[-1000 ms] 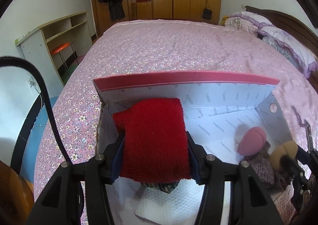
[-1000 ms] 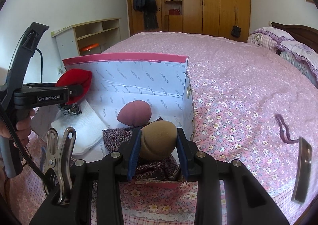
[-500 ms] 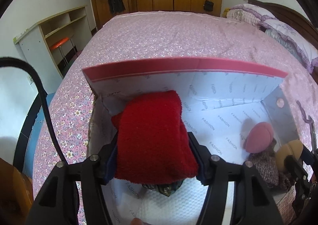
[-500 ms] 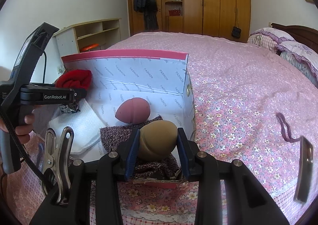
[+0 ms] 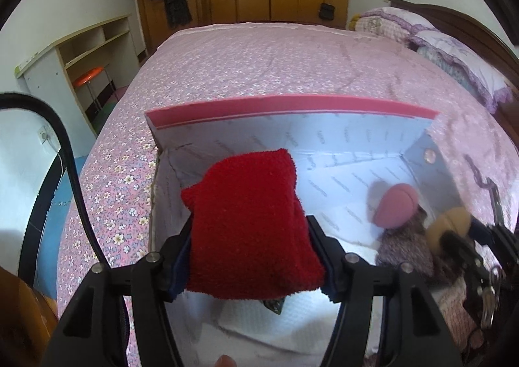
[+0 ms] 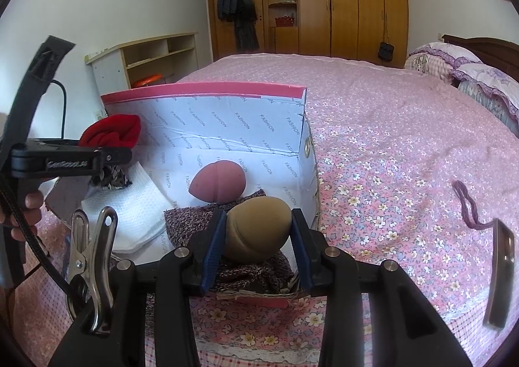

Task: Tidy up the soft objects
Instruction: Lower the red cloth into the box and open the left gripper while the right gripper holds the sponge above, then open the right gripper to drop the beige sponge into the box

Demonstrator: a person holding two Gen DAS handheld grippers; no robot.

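Red towel (image 5: 249, 230) pinched between left jaws over the box (image 5: 292, 107), tan sponge (image 6: 258, 227) between right jaws, just loosening

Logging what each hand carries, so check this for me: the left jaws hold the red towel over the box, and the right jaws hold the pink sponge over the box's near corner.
One slip: the right jaws hold the tan sponge, not the pink sponge, which lies loose in the box behind it, as the right wrist view shows. The left jaws do hold the red towel over the box.
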